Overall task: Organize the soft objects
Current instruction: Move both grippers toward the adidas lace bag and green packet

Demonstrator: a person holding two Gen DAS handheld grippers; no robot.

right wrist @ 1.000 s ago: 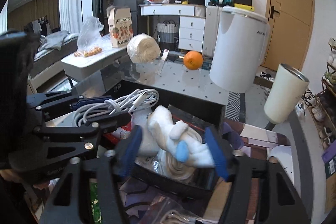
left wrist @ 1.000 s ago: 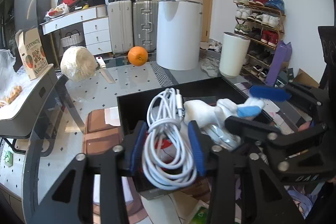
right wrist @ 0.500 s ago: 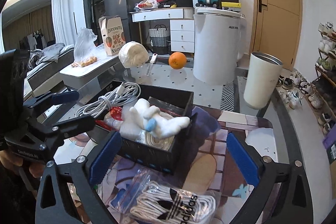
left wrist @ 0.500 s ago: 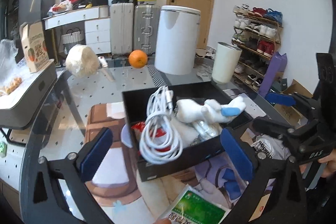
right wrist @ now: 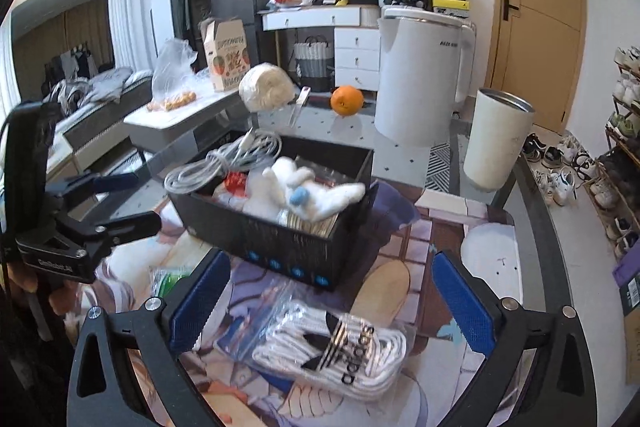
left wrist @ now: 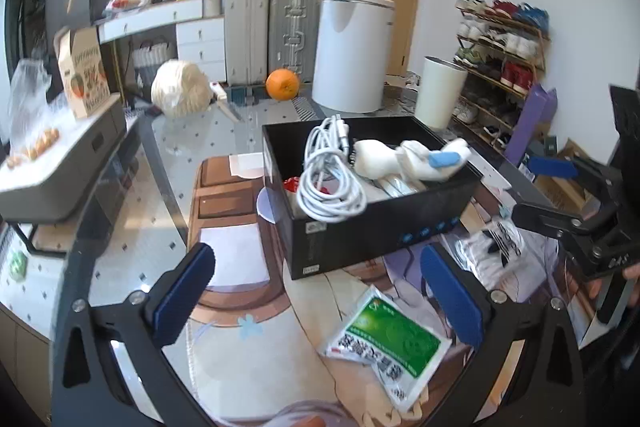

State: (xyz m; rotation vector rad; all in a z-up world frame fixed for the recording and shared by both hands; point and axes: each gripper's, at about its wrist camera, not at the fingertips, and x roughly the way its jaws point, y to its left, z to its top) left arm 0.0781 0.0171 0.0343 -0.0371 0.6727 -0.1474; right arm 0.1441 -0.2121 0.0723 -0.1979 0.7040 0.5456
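A printed anime-pattern table mat [left wrist: 248,343] spreads under everything. On it sits the black rectangular storage box [left wrist: 384,223] — inside, a coiled white charging cable [left wrist: 328,175] drapes over the rim at 9 o'clock, beside a white plush toy with a blue patch [left wrist: 412,157] toward 3 o'clock. A clear bag of white rolled socks [right wrist: 332,343] lies at the box's 6 o'clock in the right view. A green-and-white sachet [left wrist: 386,339] lies at 5 o'clock in the left view. The left gripper [left wrist: 316,295] and right gripper [right wrist: 328,301] both gape wide — neither holds anything.
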